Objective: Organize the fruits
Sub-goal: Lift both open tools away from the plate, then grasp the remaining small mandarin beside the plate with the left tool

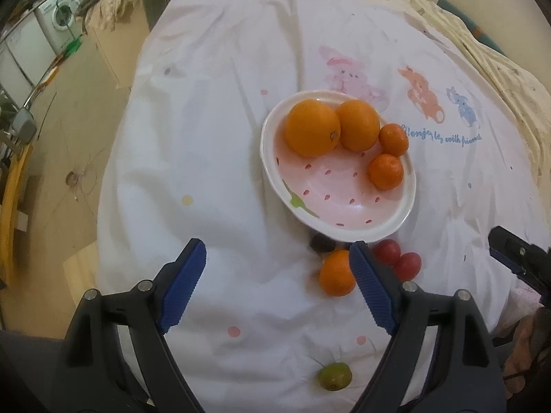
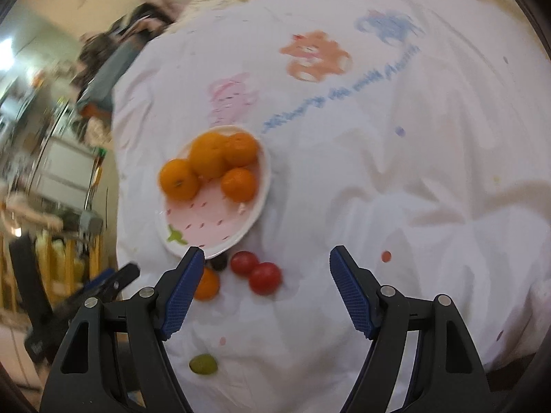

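Left hand-held gripper (image 1: 277, 251): ribbed blue pads on black arms, spread apart, gripping nothing.
Plate (image 1: 272, 172): glossy oval ceramic, pink with strawberry seed marks, on a white cartoon-print cloth (image 1: 193, 137).
On plate: two large smooth oranges (image 1: 311, 127), two small tangerines (image 1: 385, 171).
On cloth below plate: dark grape (image 1: 322, 242), small tangerine (image 1: 335, 272), two round red tomatoes (image 2: 264, 278), green fruit (image 1: 334, 376) nearest.
Right hand-held gripper (image 2: 267, 253): pads apart, empty.

A white cartoon-printed sheet (image 1: 213, 144) covers the bed; a washing machine (image 1: 58, 13) stands beyond.
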`<state>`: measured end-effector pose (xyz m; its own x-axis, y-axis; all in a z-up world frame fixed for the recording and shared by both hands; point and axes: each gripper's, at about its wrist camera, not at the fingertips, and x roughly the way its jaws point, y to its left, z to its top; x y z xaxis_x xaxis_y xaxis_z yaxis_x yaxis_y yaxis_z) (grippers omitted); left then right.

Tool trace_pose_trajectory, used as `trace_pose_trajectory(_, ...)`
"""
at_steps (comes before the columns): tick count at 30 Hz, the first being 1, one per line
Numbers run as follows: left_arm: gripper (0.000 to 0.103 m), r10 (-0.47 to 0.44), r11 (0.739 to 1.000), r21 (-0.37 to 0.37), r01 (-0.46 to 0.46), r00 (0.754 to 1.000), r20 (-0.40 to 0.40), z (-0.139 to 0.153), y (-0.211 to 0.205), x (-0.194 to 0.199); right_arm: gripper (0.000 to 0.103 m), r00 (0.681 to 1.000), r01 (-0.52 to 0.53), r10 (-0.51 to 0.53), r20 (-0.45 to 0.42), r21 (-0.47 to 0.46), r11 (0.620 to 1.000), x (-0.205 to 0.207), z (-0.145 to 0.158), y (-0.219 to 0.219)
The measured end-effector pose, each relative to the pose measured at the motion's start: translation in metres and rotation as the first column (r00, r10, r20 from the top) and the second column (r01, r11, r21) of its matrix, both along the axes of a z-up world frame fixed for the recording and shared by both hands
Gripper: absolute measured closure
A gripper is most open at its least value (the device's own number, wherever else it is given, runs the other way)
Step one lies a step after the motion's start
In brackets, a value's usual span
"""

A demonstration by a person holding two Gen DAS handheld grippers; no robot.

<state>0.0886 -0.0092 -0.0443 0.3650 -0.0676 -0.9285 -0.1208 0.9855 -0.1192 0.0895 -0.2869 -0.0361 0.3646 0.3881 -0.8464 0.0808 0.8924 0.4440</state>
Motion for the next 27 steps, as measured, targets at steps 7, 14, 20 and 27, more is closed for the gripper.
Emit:
trace_pose_trajectory(7,0.02,-0.055,0.998,-0.024,0.054,0.996,-0.074,-0.022,-0.014,0.001,0.025,0.999,-0.011,0.011,-0.05,-0.007,1.0,0.011,-0.023,0.006)
trace_pose_trajectory(14,0.035,-0.14,0.99,-0.025,0.138,0.981,-0.136,-0.046,-0.04,0.001,0.025,0.997,-0.051,0.049,-0.056,-0.022,0.998,0.014,-0.031,0.017)
trace_pose_trajectory(20,0.045,-0.141,0.99,-0.037,0.137,0.976,-0.169,-0.057,-0.046,0.011,0.025,0.996,-0.065,0.063,-0.059,-0.034,0.997,0.016,-0.032,0.019)
trace_pose_trajectory(27,0.072,-0.168,0.98,-0.136,0.143,0.966,-0.195,-0.065,-0.047,0.015,0.025,0.996,-0.051,0.049,-0.071,-0.026,0.998,0.016,-0.034,0.016)
